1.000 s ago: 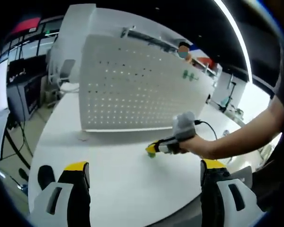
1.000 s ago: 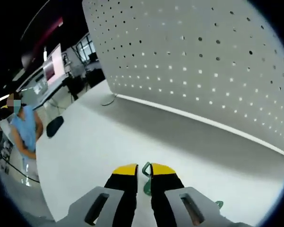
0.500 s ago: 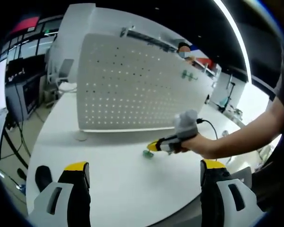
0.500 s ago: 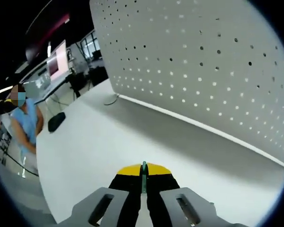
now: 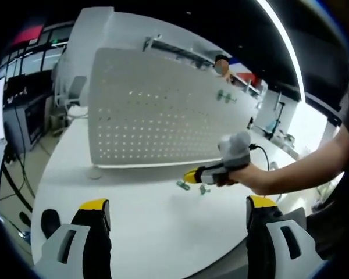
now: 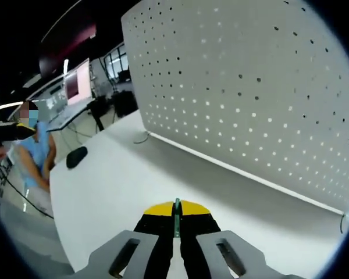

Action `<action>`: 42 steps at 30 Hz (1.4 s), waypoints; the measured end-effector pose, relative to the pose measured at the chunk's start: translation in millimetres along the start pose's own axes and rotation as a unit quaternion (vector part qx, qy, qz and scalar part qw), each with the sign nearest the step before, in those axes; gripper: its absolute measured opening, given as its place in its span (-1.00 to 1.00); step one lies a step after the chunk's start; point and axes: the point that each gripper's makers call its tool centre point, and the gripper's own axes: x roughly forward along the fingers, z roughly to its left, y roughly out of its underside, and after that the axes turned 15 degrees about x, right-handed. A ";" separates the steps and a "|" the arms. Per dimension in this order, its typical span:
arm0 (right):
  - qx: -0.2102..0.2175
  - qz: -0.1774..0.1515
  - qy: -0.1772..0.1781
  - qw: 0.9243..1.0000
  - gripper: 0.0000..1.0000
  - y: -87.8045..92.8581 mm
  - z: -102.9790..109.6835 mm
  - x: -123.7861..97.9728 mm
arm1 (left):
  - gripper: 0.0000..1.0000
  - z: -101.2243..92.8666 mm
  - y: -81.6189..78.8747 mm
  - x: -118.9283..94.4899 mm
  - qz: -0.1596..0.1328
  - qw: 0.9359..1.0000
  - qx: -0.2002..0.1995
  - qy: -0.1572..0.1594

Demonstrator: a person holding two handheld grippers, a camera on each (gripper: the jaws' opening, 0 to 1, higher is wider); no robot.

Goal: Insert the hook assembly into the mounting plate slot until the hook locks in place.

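White table [image 5: 163, 232] bears an upright pegboard [image 6: 267, 93]; office desks behind.

The white surface [image 5: 163, 232] lies bare and open between the left gripper [image 5: 177, 224], whose yellow-tipped fingers [image 5: 94, 204] stand wide apart, and the upright white perforated metal panel [image 5: 157, 110] that walls off the far side. In that open stretch the right gripper [image 5: 193, 176] with the person's hand [image 5: 244, 174] reaches in from the right, a small green hook piece [image 5: 184, 185] at its tip. A small dark oval object [image 6: 77, 156] lies near the surface's edge, well apart from the panel.
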 end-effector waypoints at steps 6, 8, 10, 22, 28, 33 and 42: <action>-0.003 -0.019 0.000 1.000 -1.00 -9.9 2.5 -14.8 | 0.97 -8.1 -5.8 -3.4 -0.006 1.000 0.010 0.005; -0.001 -0.026 -0.003 1.000 -1.00 -13.6 4.6 -21.3 | 0.97 -10.9 -7.9 -4.5 -0.008 1.000 0.012 0.007; 0.000 -0.035 -0.004 0.999 -1.00 -18.3 7.6 -28.3 | 0.99 -14.1 -10.7 -5.6 -0.012 1.000 0.015 0.009; 0.031 -0.111 -0.029 0.993 -1.00 -68.6 31.4 -71.0 | 0.98 -29.0 -27.7 -12.3 -0.032 0.999 0.026 0.015; 0.036 -0.134 -0.044 0.989 -1.00 -78.0 48.3 -94.5 | 0.99 -34.8 -32.2 -18.0 -0.041 0.999 0.019 0.018; 0.055 -0.134 -0.076 0.987 -1.00 -80.7 65.8 -109.9 | 1.00 -36.5 -41.3 -22.9 -0.064 0.998 -0.004 0.021; 0.050 -0.152 -0.118 0.980 -1.00 -88.9 102.5 -147.0 | 1.00 -57.2 -34.4 -15.0 -0.039 0.998 0.035 0.041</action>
